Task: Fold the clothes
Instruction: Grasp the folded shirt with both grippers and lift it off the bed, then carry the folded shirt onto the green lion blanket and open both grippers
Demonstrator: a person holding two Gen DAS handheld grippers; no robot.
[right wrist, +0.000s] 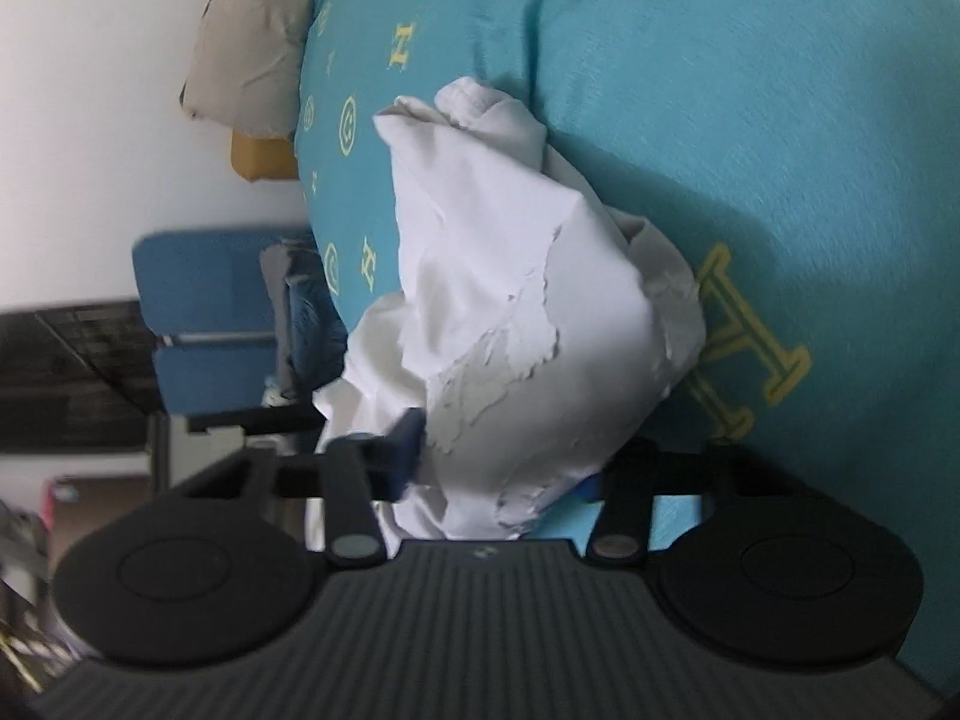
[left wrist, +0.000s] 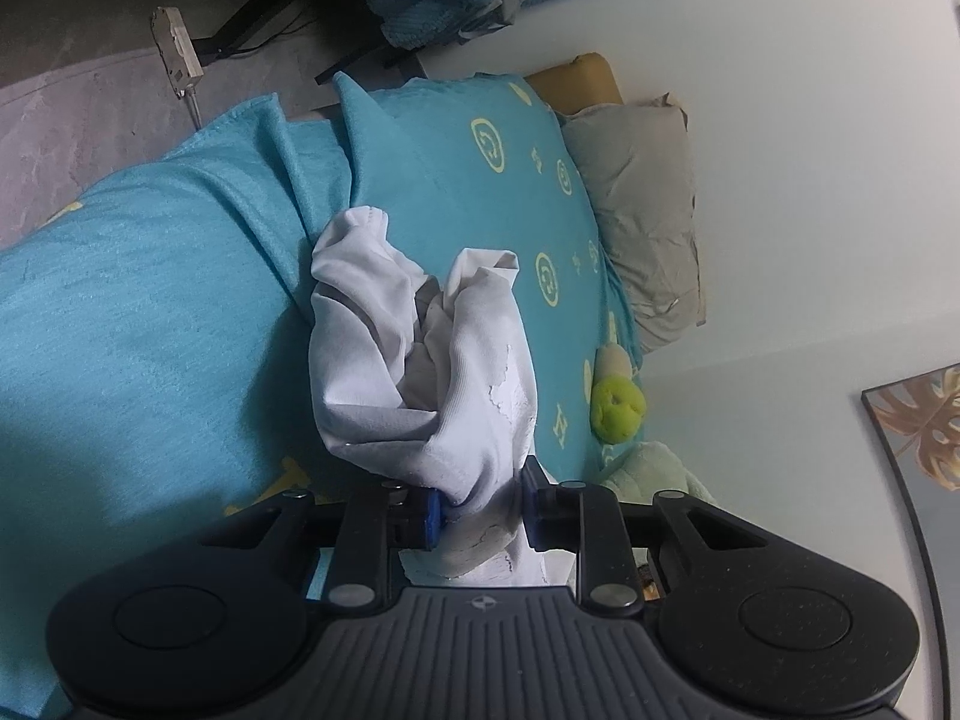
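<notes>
A white garment (left wrist: 420,372) with a cracked white print hangs bunched in front of a teal blanket (left wrist: 150,312) on a bed. My left gripper (left wrist: 480,510) is shut on a fold of it between its blue pads. In the right wrist view the same white garment (right wrist: 510,312) fills the middle, crumpled. My right gripper (right wrist: 498,468) is shut on the cloth; the left blue pad (right wrist: 405,441) shows, the right one is mostly hidden by fabric.
A teal pillow with yellow letters (left wrist: 480,180) and a grey pillow (left wrist: 642,222) lie at the bed's head by the white wall. A green plush toy (left wrist: 618,408) sits beside them. A blue chair (right wrist: 204,324) stands past the bed. A framed picture (left wrist: 924,420) hangs on the wall.
</notes>
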